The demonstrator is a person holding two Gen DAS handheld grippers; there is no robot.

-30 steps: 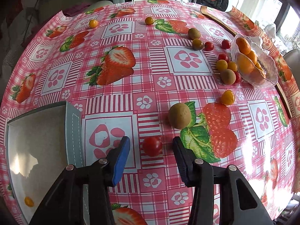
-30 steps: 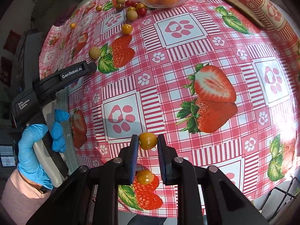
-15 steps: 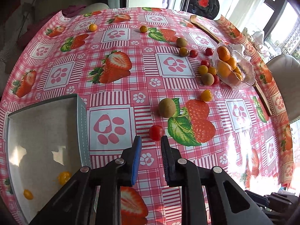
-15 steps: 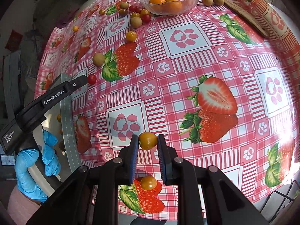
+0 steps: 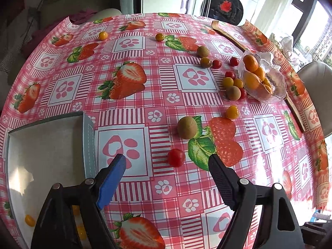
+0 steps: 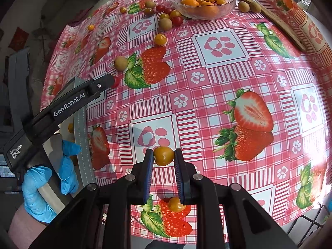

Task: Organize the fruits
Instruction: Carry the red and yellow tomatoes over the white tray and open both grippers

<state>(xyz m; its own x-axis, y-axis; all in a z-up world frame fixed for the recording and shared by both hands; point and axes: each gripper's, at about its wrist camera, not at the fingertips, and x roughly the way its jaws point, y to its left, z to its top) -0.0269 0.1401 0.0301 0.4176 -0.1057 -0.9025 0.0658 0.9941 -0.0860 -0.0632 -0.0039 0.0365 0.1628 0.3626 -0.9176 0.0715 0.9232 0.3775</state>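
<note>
My right gripper point(image 6: 164, 158) clamps a yellow cherry tomato point(image 6: 163, 156) for transfer, while my left gripper point(image 5: 166, 164), jaws opening empty, straddles the red cherry tomato point(image 5: 176, 157) beside the tray point(image 5: 89, 145) near the tabletop point(image 5: 157, 83) edge.

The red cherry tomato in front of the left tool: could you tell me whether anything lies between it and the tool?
Nothing visible does. The red cherry tomato lies on bare tablecloth just ahead of the left tool, whose jaws are opening; the kiwi sits beyond it.

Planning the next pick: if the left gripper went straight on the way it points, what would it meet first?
Most likely the red cherry tomato, lying between the opening fingers of the left gripper; depth is hard to judge.
</note>
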